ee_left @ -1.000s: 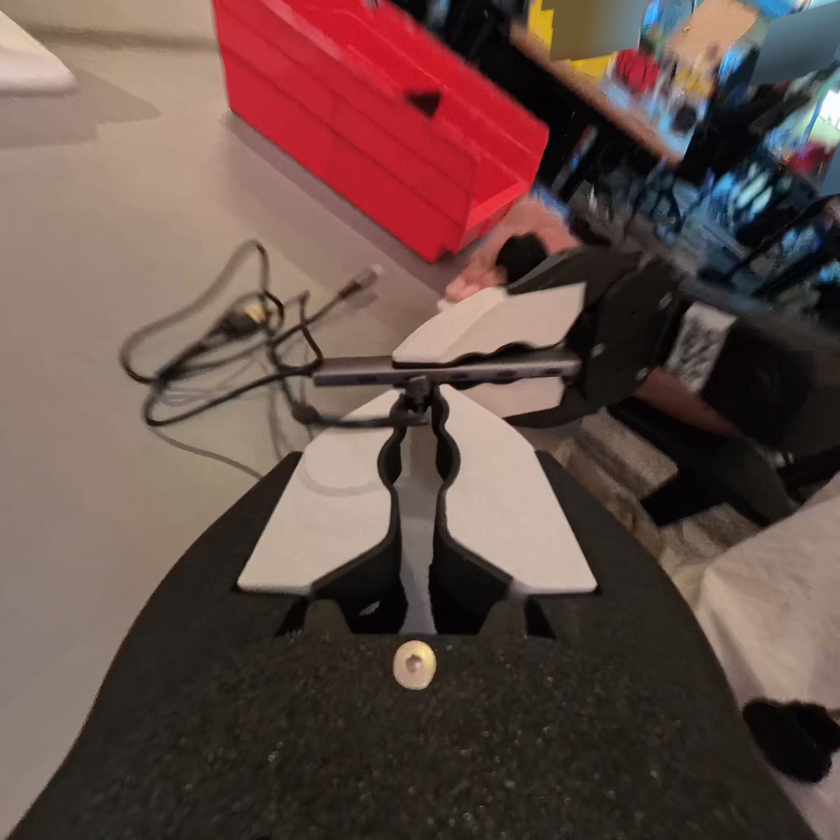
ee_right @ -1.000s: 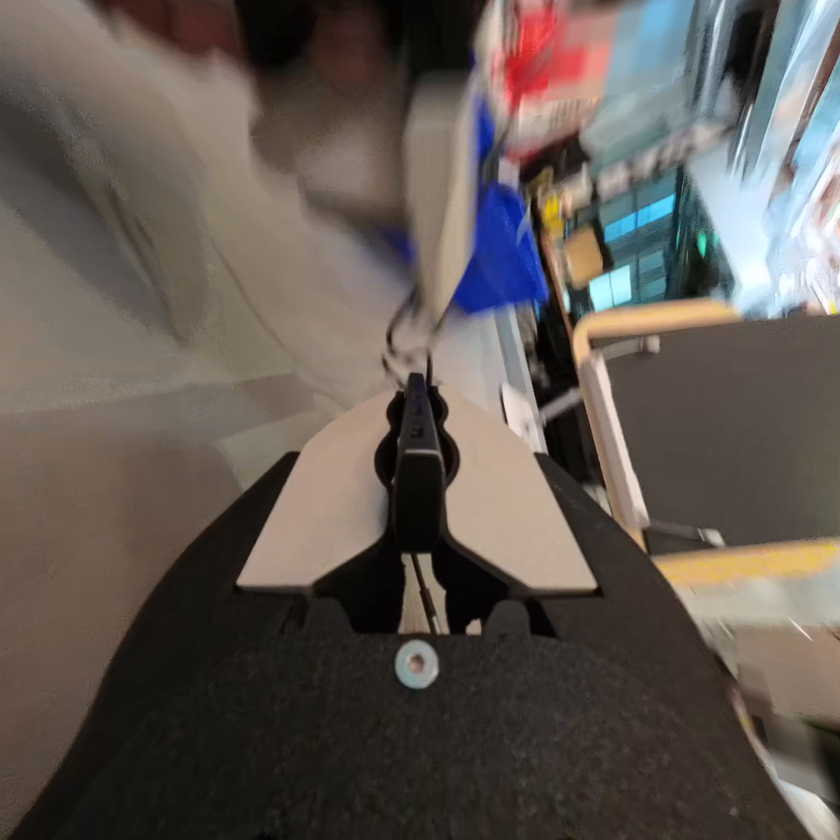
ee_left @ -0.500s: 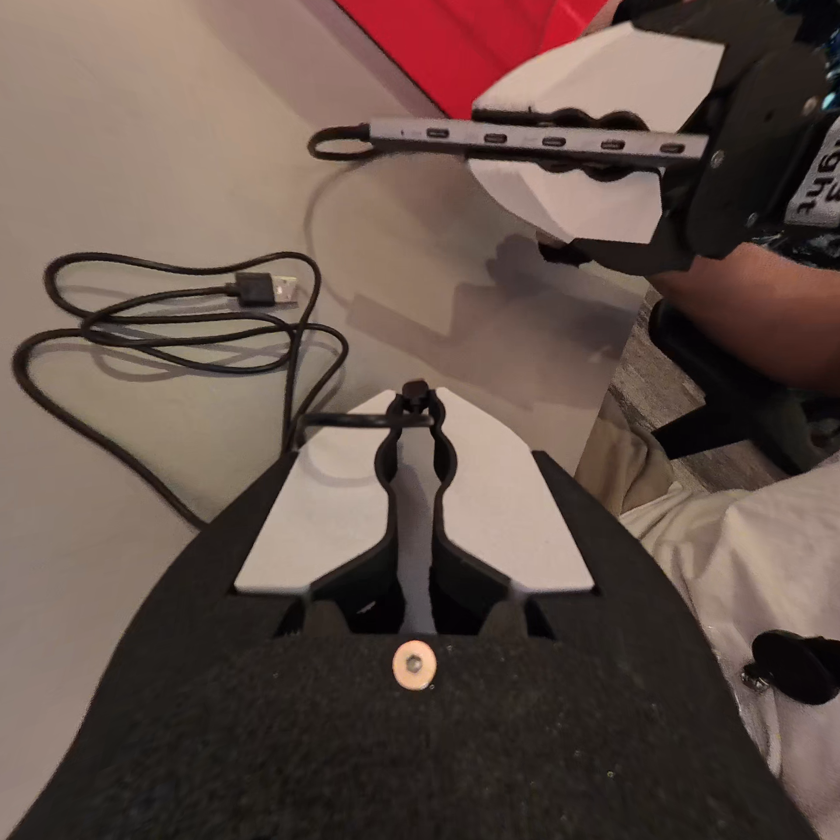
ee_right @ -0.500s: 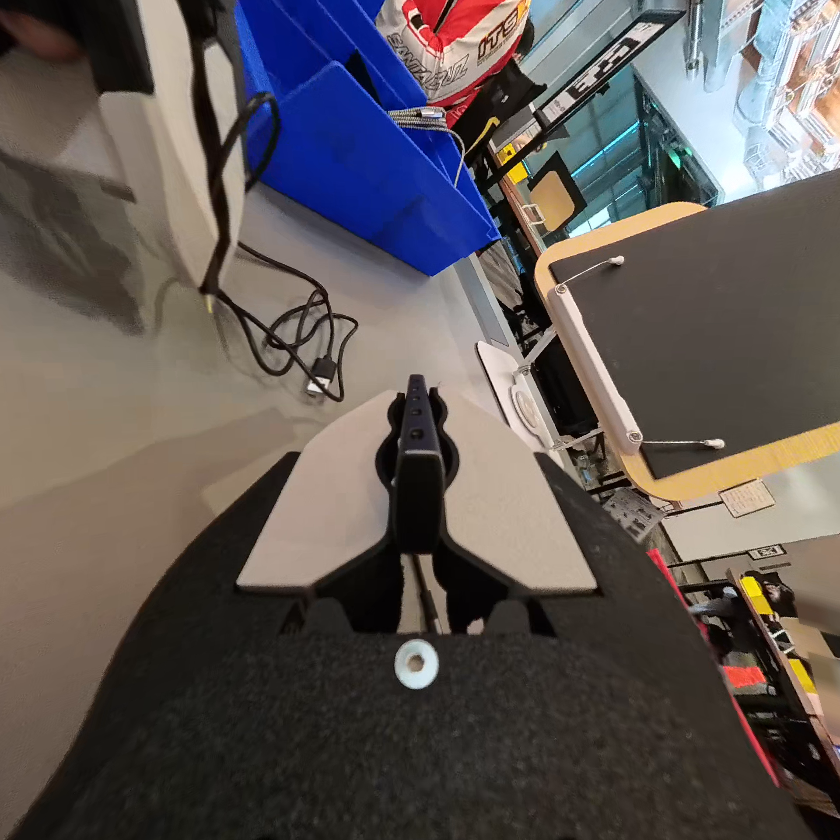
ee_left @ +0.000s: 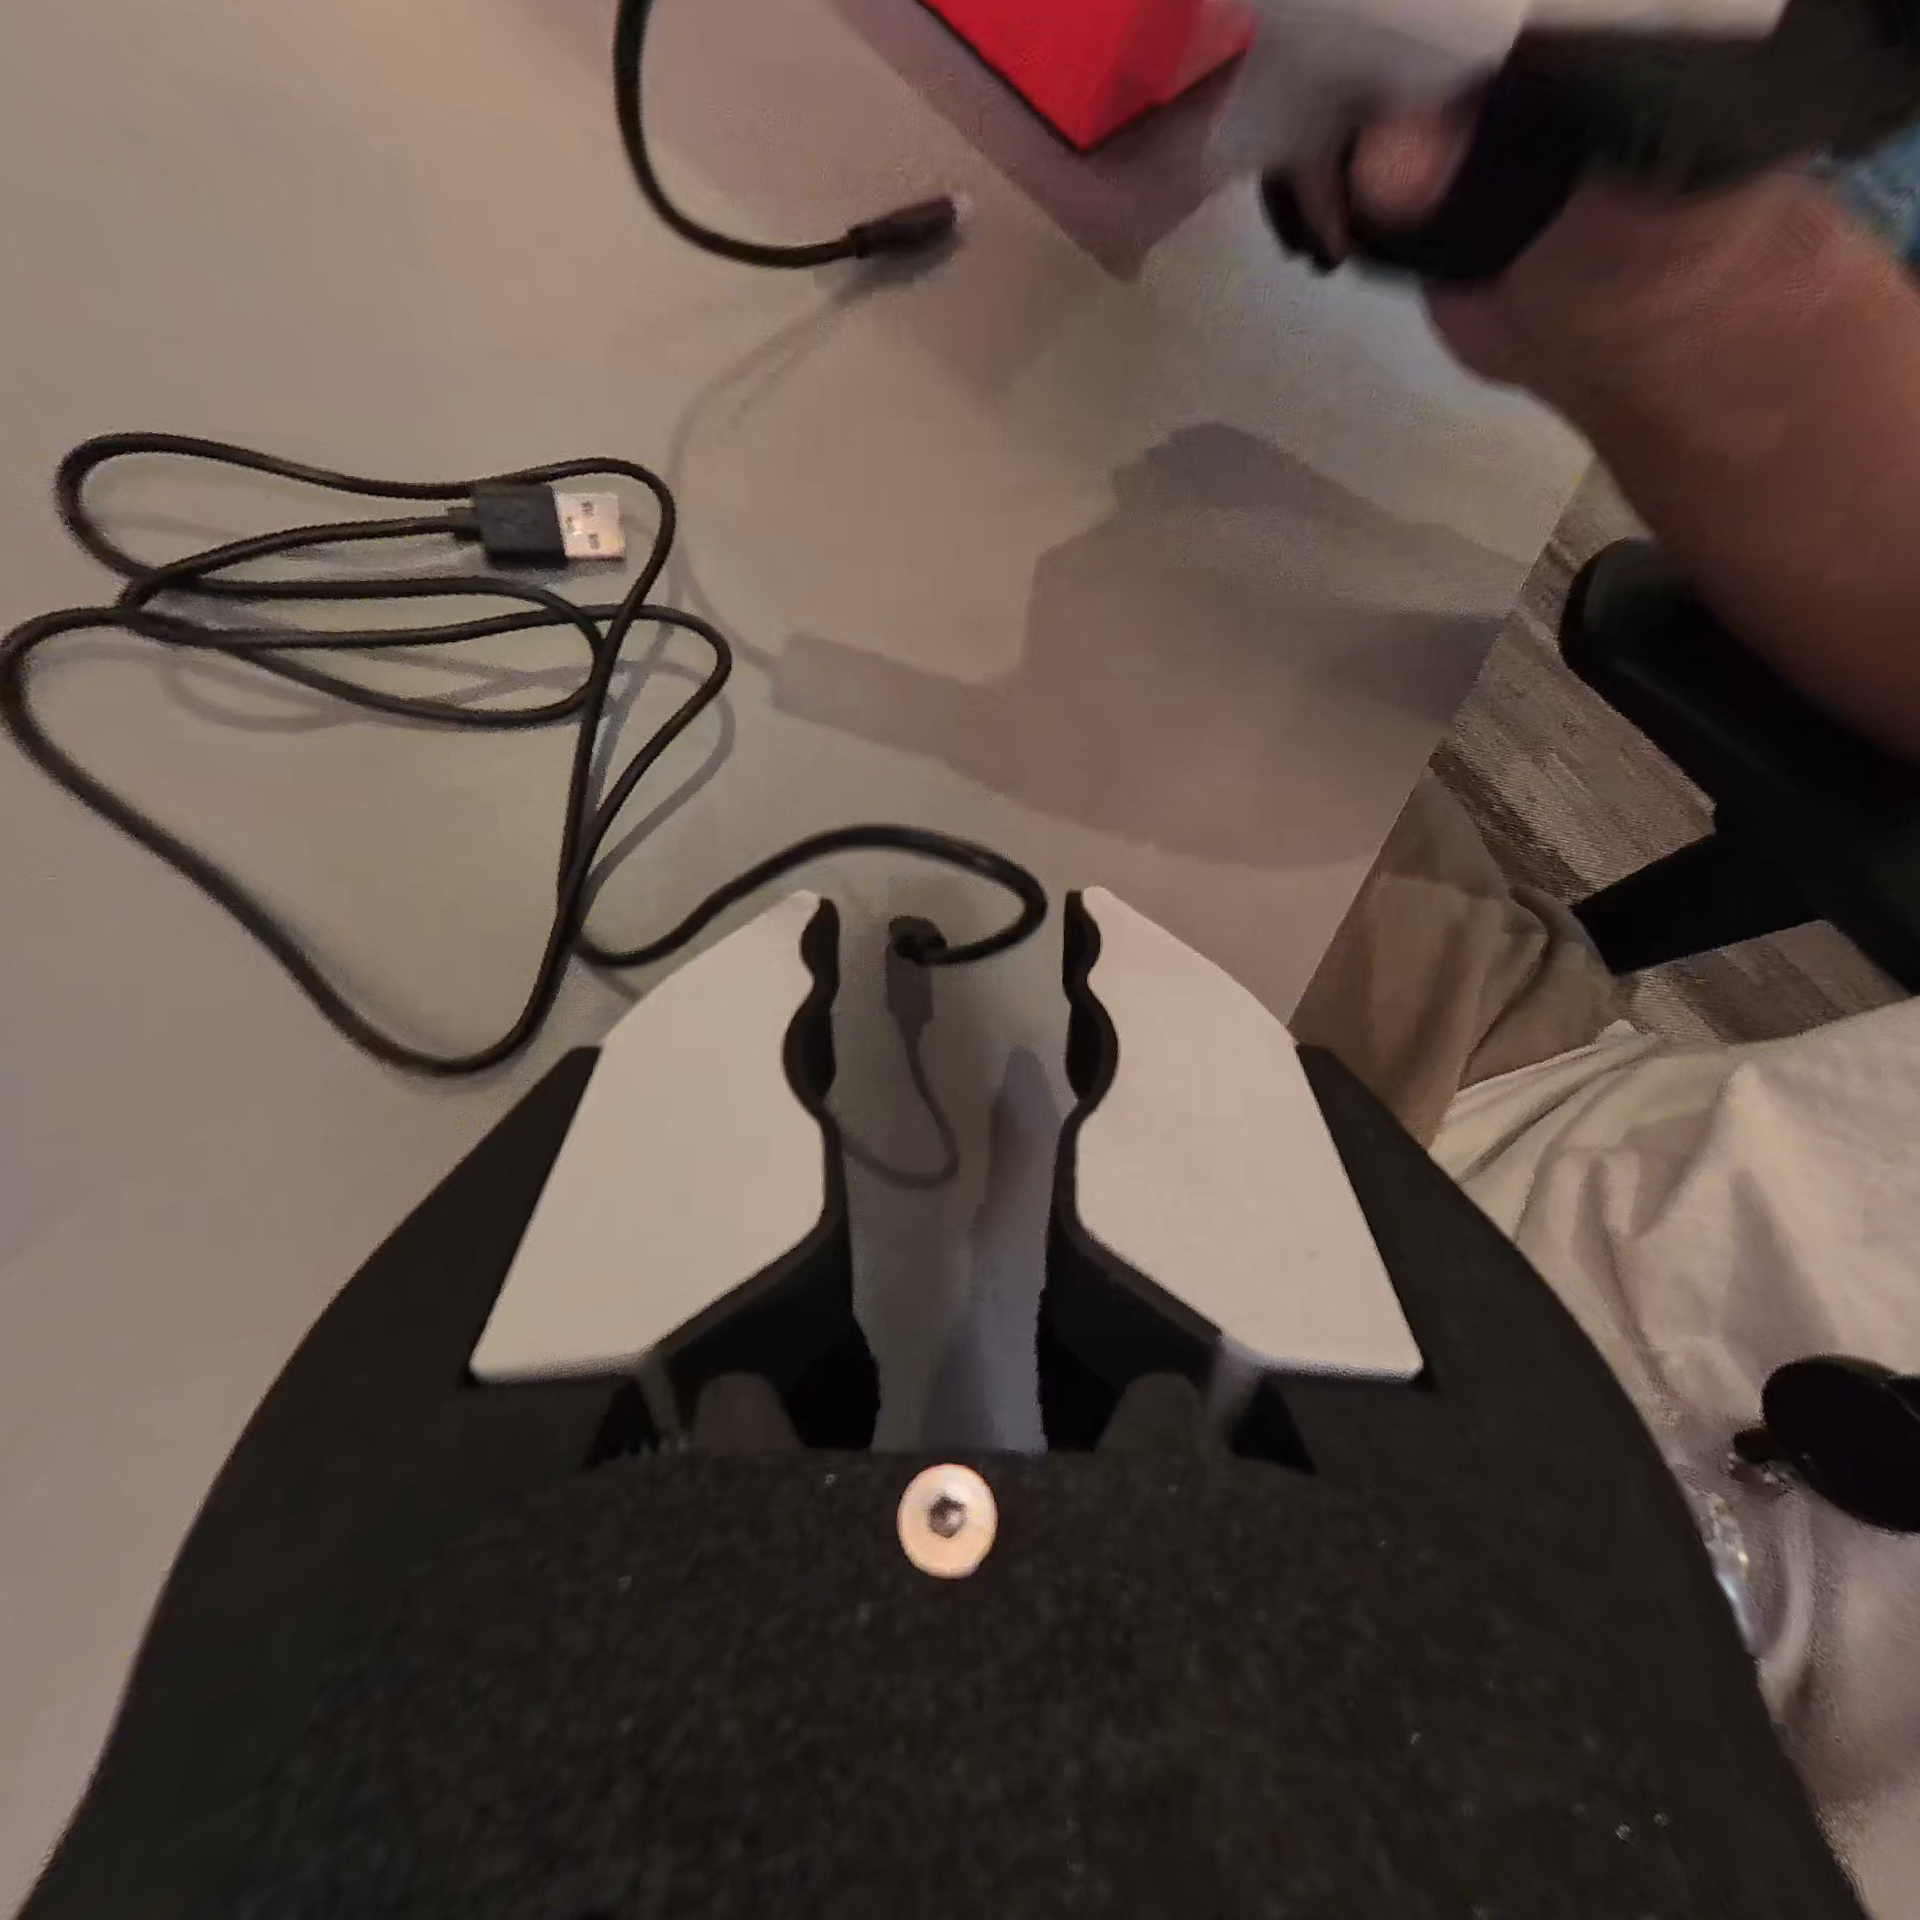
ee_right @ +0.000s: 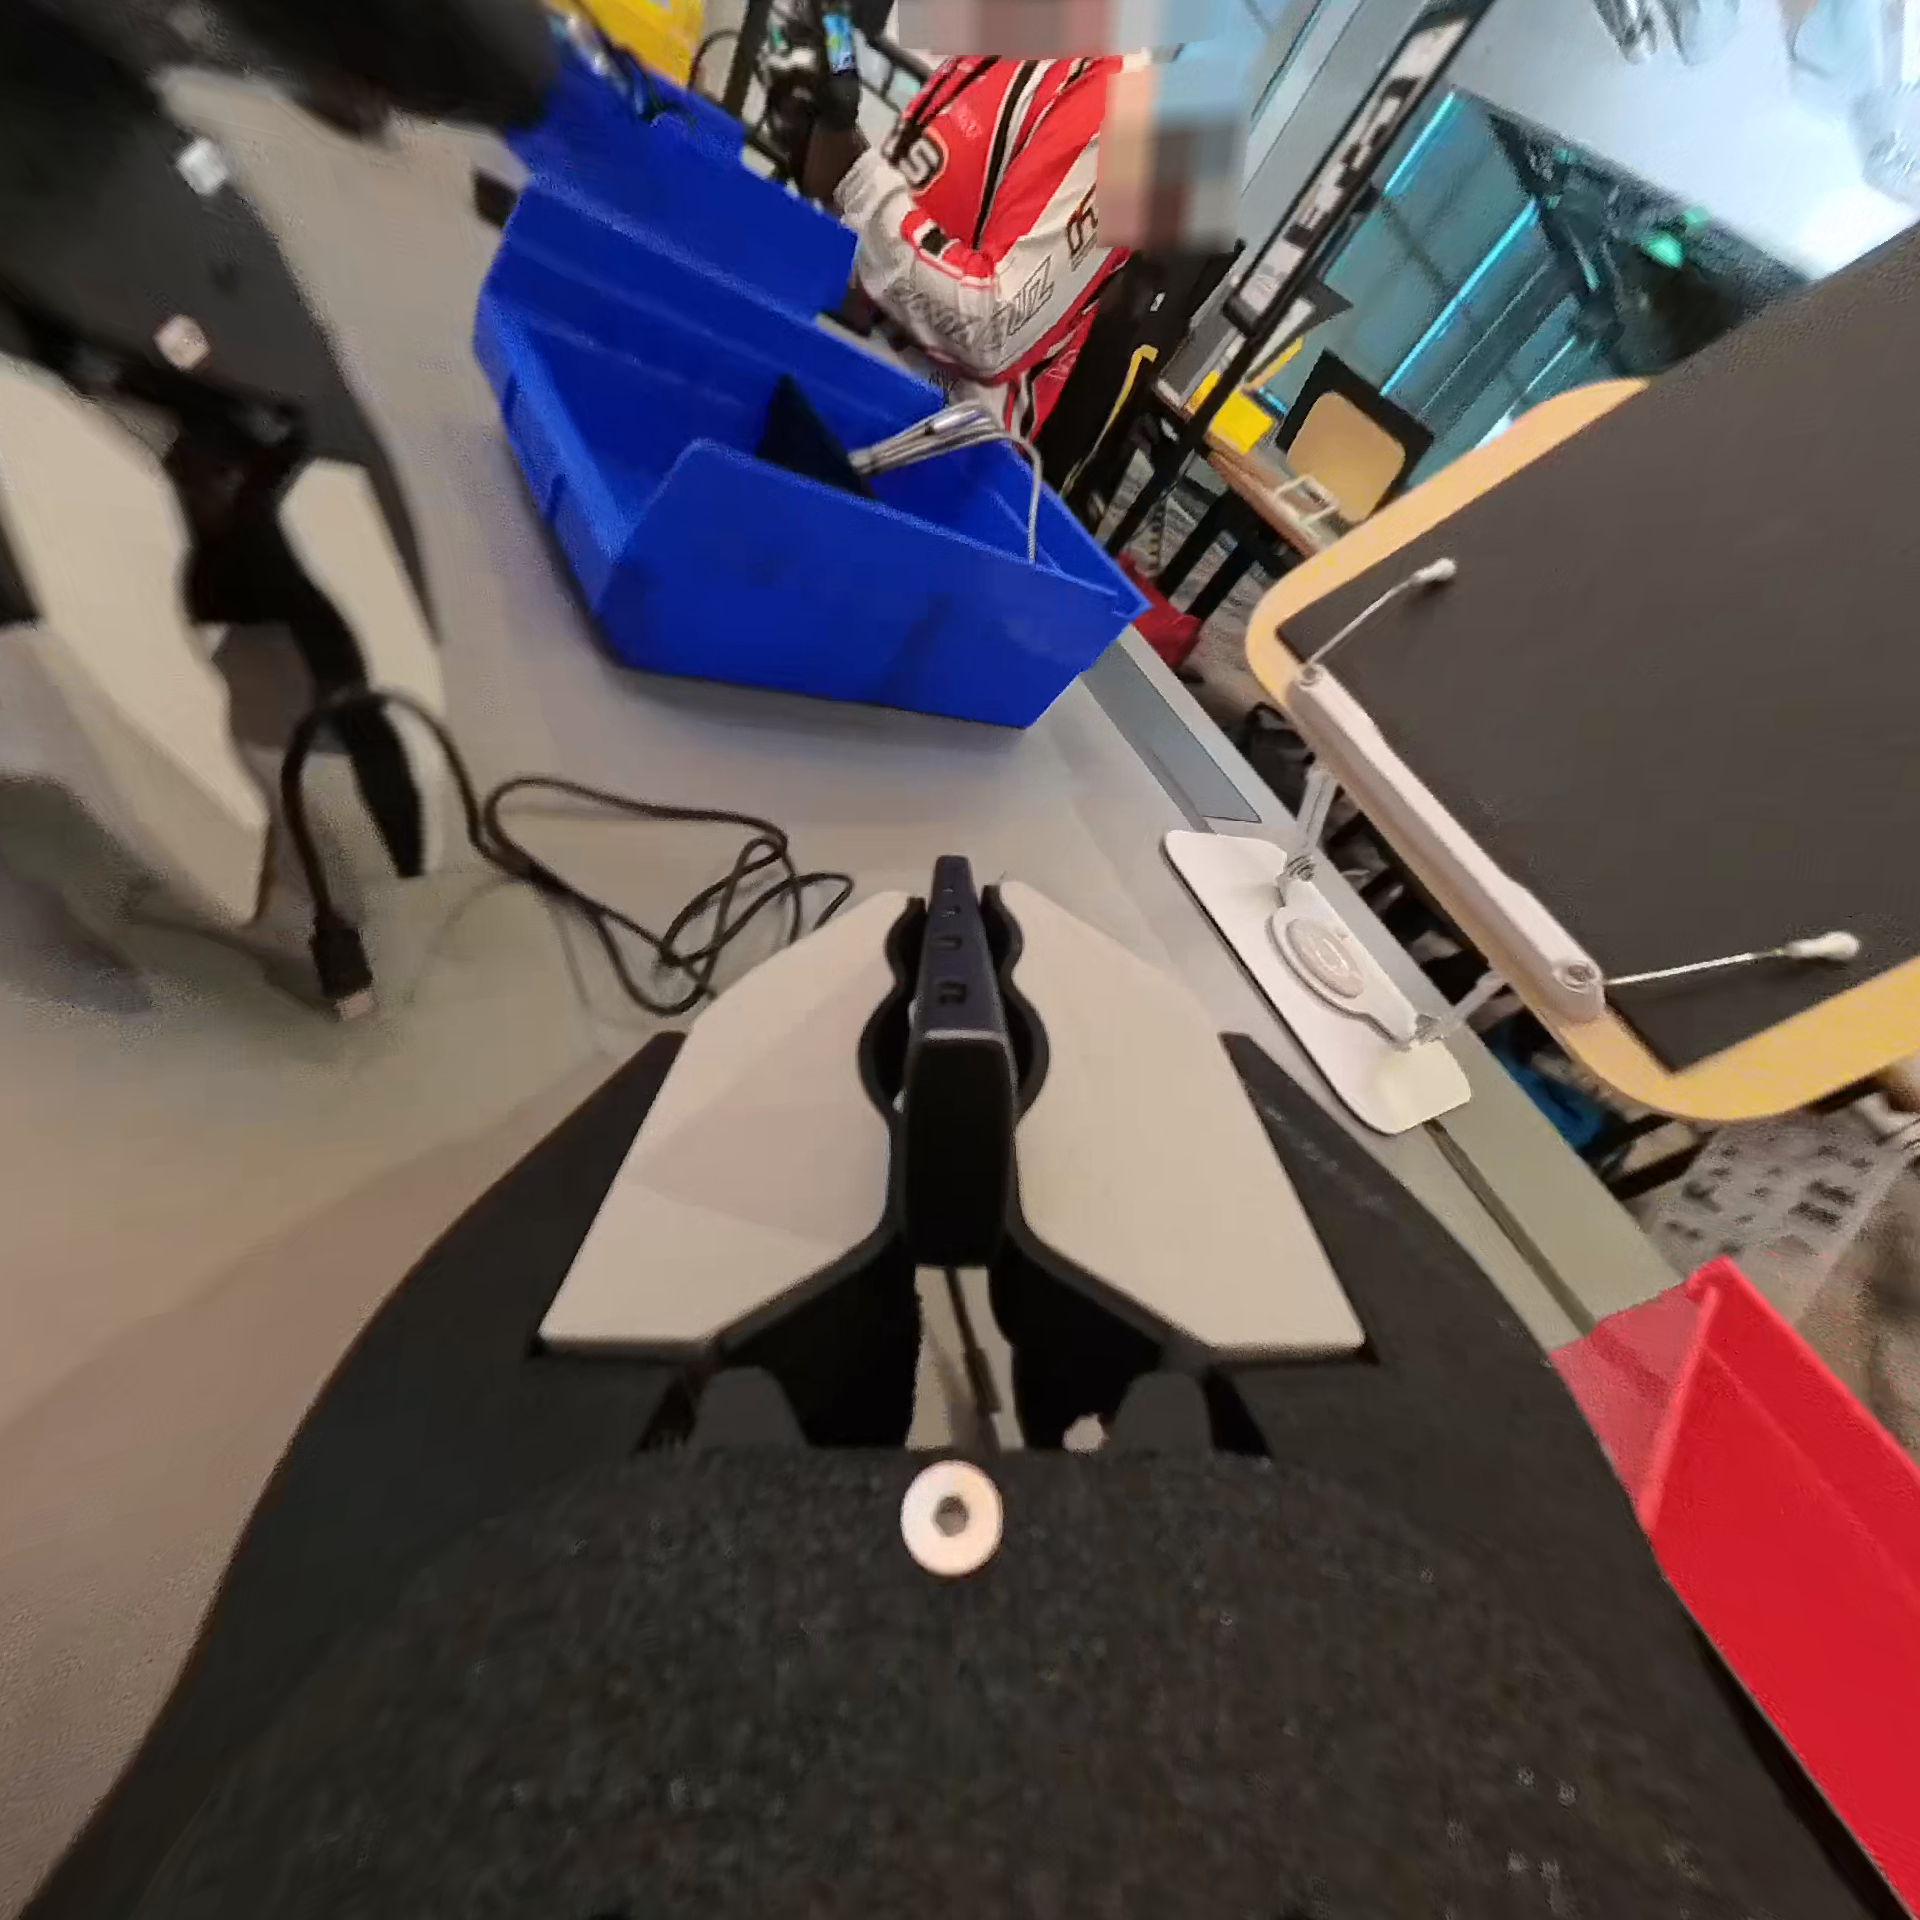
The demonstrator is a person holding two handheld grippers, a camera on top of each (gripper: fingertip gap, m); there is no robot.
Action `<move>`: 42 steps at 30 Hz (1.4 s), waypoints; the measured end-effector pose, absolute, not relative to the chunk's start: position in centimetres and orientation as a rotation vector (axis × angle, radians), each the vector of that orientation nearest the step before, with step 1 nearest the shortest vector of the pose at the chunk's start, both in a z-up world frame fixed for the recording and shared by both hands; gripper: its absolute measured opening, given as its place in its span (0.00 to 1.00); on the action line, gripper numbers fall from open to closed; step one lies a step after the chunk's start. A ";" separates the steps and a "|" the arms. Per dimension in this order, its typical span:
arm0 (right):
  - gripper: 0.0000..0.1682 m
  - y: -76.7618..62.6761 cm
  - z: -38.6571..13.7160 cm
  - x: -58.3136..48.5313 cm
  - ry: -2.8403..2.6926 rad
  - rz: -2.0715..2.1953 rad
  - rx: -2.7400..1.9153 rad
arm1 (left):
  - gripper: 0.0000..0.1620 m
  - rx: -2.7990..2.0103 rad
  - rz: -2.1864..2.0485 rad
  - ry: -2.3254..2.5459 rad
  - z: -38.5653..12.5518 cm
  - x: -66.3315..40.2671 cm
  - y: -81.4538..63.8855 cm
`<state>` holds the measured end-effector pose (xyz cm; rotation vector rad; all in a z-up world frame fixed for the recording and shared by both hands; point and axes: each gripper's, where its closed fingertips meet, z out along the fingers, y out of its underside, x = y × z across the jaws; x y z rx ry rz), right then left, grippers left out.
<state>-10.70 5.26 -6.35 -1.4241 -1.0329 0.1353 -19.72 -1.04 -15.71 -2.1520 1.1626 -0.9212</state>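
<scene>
Jaws of the left gripper stand wide over a thin black cable's plug — the right gripper clamps a slim dark port hub.

Each gripper is built alike: the left gripper and right gripper are formed of a black, grainy body, two pale grey fingers with black scalloped inner edges, and one silver screw at lower centre.
</scene>
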 end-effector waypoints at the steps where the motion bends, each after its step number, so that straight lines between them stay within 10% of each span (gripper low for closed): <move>1: 0.06 5.8 -4.9 -9.9 -1.003 0.166 -1.455 | 0.25 -2.146 -0.895 1.159 -15.8 -20.3 -1.2; 10: 0.06 15.3 11.0 6.9 -0.607 0.259 -1.573 | 0.25 -2.154 -0.813 1.118 -16.4 -23.5 -1.5; 32: 0.07 23.3 -18.3 20.3 -0.118 0.380 -2.922 | 0.22 -2.179 -0.820 1.054 -16.4 -25.2 -0.5; 42: 0.27 19.2 -5.4 12.3 -0.376 0.023 -2.384 | 0.21 -2.180 -0.808 0.984 -16.4 -26.7 0.2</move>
